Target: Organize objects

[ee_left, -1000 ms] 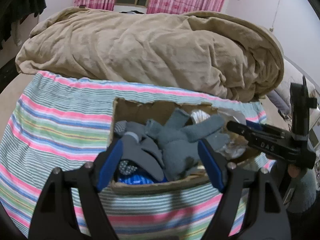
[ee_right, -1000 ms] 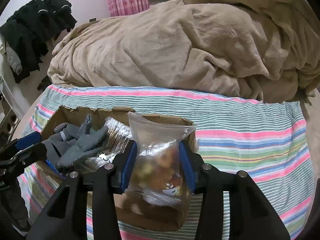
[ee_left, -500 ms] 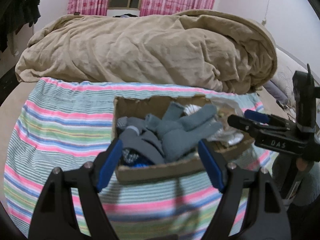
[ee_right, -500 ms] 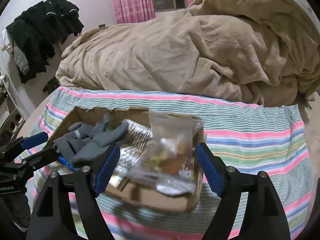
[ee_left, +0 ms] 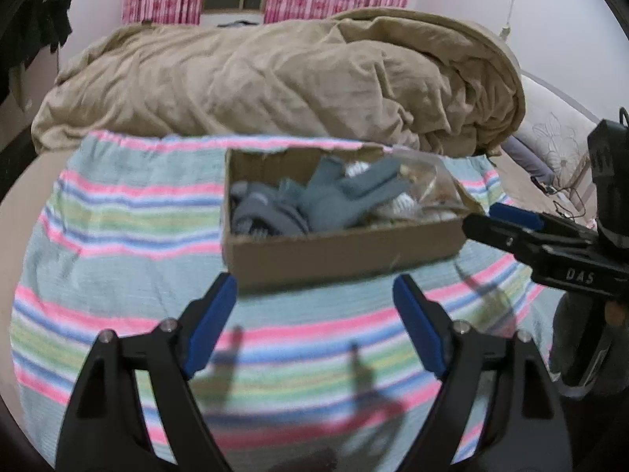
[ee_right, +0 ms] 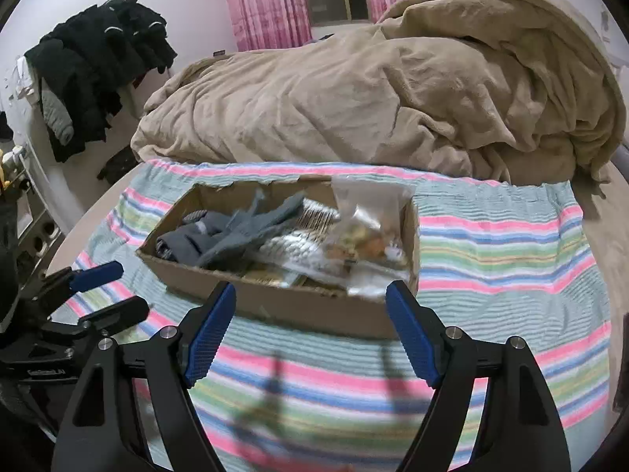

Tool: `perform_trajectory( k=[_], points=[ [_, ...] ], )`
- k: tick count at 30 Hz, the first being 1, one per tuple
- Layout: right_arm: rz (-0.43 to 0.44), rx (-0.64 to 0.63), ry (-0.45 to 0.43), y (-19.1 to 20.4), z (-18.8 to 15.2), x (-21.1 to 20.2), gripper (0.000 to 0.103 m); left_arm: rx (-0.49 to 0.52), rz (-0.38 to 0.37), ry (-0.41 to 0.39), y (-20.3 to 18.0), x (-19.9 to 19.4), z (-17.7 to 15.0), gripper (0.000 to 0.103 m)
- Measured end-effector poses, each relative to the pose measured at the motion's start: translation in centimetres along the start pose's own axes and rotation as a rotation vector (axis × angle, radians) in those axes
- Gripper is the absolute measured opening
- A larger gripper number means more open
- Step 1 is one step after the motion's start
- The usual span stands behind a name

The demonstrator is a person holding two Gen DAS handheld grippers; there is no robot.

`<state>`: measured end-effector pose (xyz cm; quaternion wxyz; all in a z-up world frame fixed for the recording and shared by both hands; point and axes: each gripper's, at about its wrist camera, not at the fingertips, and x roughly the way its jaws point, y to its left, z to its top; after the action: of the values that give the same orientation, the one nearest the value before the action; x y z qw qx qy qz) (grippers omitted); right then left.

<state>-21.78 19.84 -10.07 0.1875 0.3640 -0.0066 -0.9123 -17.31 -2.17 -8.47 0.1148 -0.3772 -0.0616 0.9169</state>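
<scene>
A cardboard box [ee_left: 338, 253] [ee_right: 298, 308] rests on the striped cloth. Inside it lie grey gloves and socks [ee_left: 334, 200] [ee_right: 240, 232] on the left and a clear plastic bag of small items [ee_right: 365, 232] [ee_left: 428, 188] at the right end. My left gripper [ee_left: 314, 287] hangs in front of the box with its jaws opening and nothing between them. My right gripper [ee_right: 310, 291] stands open before the box's near wall, also empty. Each gripper shows at the edge of the other's view: the right gripper [ee_left: 507, 220] and the left gripper [ee_right: 106, 287].
The striped cloth [ee_left: 129, 244] [ee_right: 499, 259] covers the near part of a bed. A heaped tan blanket [ee_left: 275, 82] [ee_right: 393, 90] lies behind the box. Dark clothes [ee_right: 98, 63] hang at the left wall; pink curtains [ee_right: 263, 0] frame a window.
The right gripper let go of the plastic bag, which now lies in the box, and drew back. The left gripper also pulled back from the box; both see it from farther away.
</scene>
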Motion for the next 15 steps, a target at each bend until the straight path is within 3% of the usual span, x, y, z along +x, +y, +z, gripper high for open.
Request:
perform_trajectory(
  k=[7, 15],
  points=[
    [0.000, 0.019, 0.001, 0.9, -2.5, -1.4, 0.081, -0.052, 0.016, -0.025, 0.3, -1.5, -1.8, 0.086],
    [-0.034, 0.008, -0.001, 0.7, -4.6, -1.8, 0.081, -0.041, 0.053, -0.042, -0.4, -1.6, -3.1, 0.087]
  ],
)
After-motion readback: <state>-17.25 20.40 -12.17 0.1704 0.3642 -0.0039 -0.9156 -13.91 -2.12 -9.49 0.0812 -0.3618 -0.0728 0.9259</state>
